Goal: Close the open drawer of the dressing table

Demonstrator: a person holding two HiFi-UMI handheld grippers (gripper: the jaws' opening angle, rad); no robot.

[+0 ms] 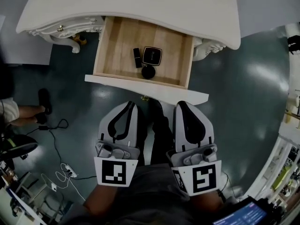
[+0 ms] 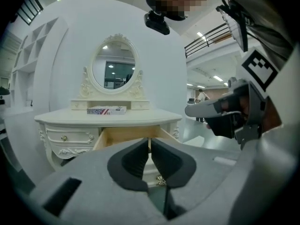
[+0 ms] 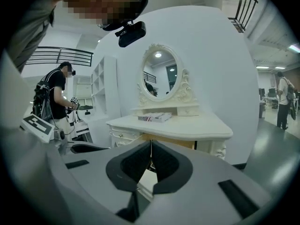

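The white dressing table (image 1: 140, 8) stands ahead of me, and its wooden drawer (image 1: 117, 46) is pulled out wide. The drawer's white front panel (image 1: 187, 95) faces me. Inside the drawer lie a lipstick (image 1: 137, 57), a square compact (image 1: 152, 55) and a round black case (image 1: 148, 72). My left gripper (image 1: 132, 105) and right gripper (image 1: 181, 104) hover side by side just short of the front panel, both shut and empty. In the left gripper view the gripper (image 2: 149, 142) points at the drawer (image 2: 126, 135), with the brass knob (image 2: 161, 180) below the tips. My right gripper (image 3: 150, 144) aims at the table's right part.
An oval mirror (image 2: 114, 68) and a flat box (image 2: 106, 110) sit on the tabletop. A seated person's shoe (image 1: 43, 100), a cable (image 1: 56, 139) and a power strip (image 1: 69, 171) lie on the floor at left. Another person (image 3: 56, 97) stands by shelves. Shelving (image 1: 286, 163) lines the right.
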